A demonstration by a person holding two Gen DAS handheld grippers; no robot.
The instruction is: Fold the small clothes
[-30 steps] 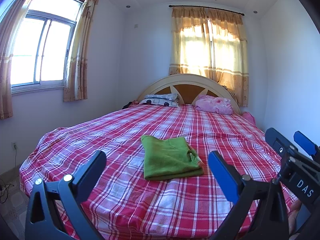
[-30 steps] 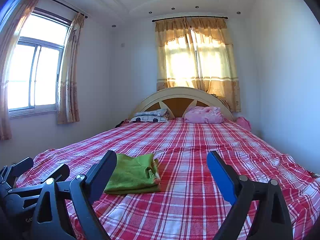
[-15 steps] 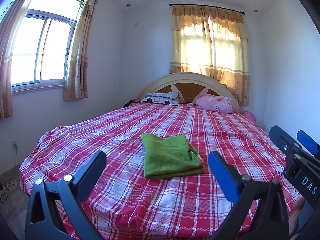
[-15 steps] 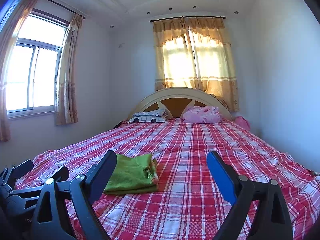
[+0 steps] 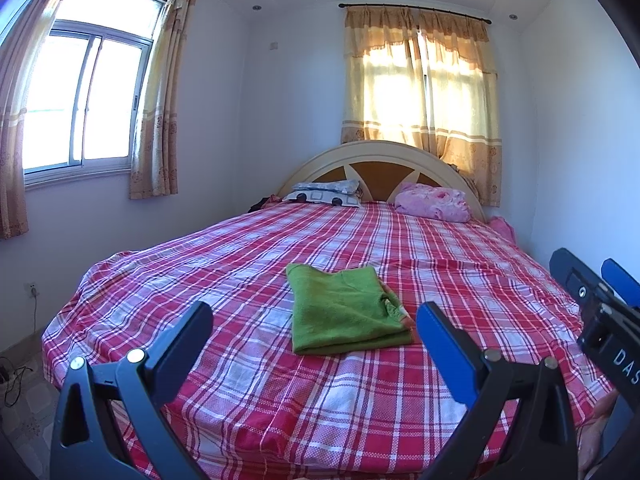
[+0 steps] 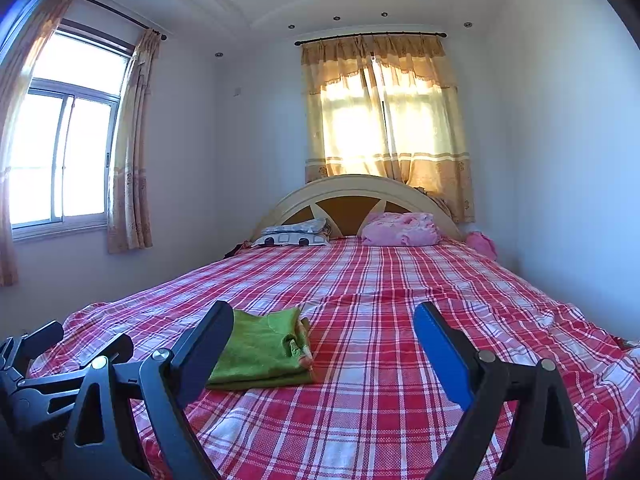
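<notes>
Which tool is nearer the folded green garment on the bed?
Left, slightly. The left tool points straight at the folded green garment, open and short of it; the right tool sits off to its right, also open, not touching.

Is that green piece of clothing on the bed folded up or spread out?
Folded. The green garment lies as a compact rectangle on the plaid bedspread, with stacked layers showing along its near edge.
</notes>
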